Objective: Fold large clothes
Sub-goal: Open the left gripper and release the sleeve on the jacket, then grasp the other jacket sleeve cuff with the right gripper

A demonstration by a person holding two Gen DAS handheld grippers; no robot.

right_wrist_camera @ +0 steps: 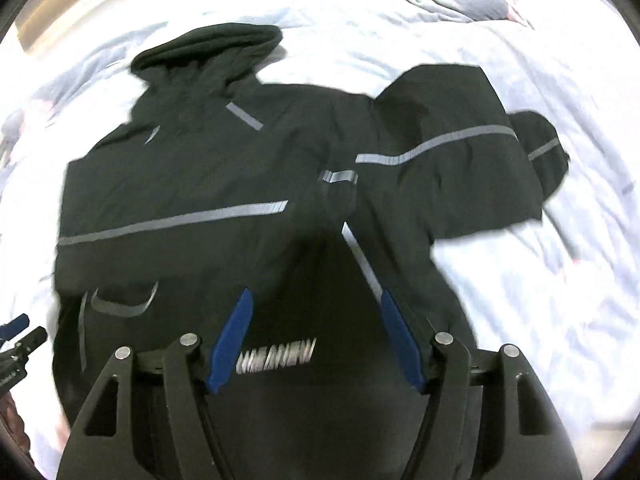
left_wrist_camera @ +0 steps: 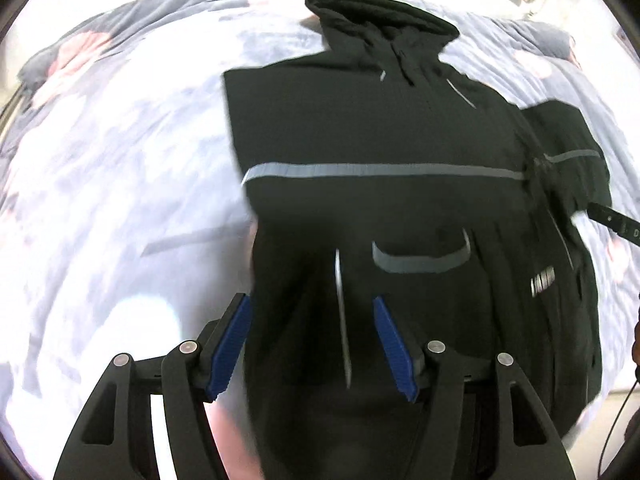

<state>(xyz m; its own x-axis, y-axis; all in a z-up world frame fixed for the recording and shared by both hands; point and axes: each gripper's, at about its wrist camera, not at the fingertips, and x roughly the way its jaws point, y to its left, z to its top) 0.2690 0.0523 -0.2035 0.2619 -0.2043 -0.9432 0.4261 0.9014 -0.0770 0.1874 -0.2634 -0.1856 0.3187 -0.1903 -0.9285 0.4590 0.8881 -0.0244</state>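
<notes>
A large black hooded jacket [left_wrist_camera: 380, 140] with grey reflective stripes lies flat on a bed, hood at the far end. It also shows in the right wrist view [right_wrist_camera: 200, 184]. Its left side looks folded in, giving a straight edge. Its right sleeve [right_wrist_camera: 460, 160] lies bunched out to the right. My left gripper [left_wrist_camera: 312, 320] is open and empty, hovering above the jacket's lower left part. My right gripper [right_wrist_camera: 316, 316] is open and empty above the lower right part, over a white logo [right_wrist_camera: 276, 356]. The left gripper's fingertips [right_wrist_camera: 20, 330] show at the right wrist view's left edge.
The bed is covered by a pale blue-grey quilt [left_wrist_camera: 120, 160] with pink flower patches. A grey pillow [right_wrist_camera: 480, 4] lies at the far right. A wooden frame edge [right_wrist_camera: 60, 12] runs along the far left. The right gripper's tip [left_wrist_camera: 616, 224] enters the left wrist view at the right.
</notes>
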